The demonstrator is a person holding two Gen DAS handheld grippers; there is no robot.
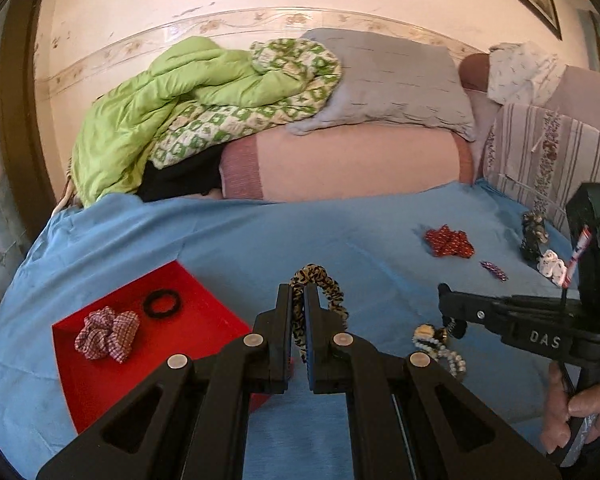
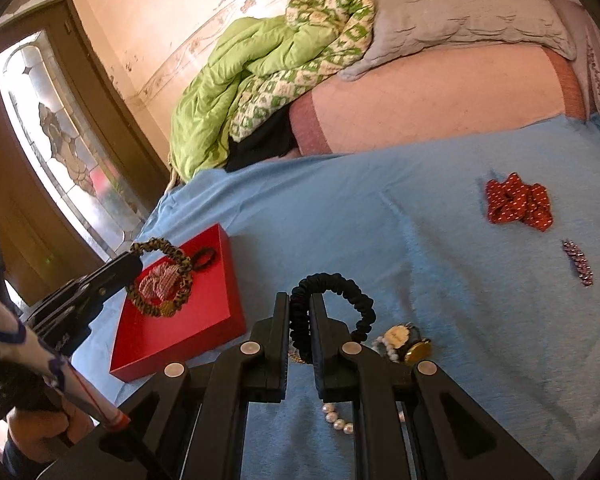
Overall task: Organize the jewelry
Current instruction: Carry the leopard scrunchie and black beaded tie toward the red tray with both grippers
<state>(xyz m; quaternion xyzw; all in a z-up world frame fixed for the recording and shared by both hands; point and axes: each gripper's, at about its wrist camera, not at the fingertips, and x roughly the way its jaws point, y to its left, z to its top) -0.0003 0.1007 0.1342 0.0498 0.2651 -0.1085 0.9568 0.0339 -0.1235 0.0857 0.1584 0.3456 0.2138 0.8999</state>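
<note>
- Scrunchies are clamped in both tools: a leopard scrunchie point(image 1: 320, 292) in the left gripper point(image 1: 298, 300), a black scrunchie point(image 2: 332, 304) in the right gripper point(image 2: 300, 312), each pinched between nearly closed jaws.
- Pearls point(image 2: 338, 420) and a gold charm point(image 2: 418, 352) are seen on the blue sheet point(image 2: 420, 240) just beside the right gripper.
- A checked scrunchie point(image 1: 108, 334) and a black band point(image 1: 162, 303) are held in the red tray point(image 1: 100, 392), under the leopard scrunchie.
- Farther off, a red scrunchie point(image 2: 518, 204) and a sparkly clip point(image 2: 578, 263) are laid on the sheet.
- Beyond, a green quilt point(image 1: 148, 120) and grey pillow point(image 1: 388, 80) are piled.

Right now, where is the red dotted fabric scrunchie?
The red dotted fabric scrunchie lies on the blue sheet, far right in both views, beside the small sparkly hair clip.
</note>
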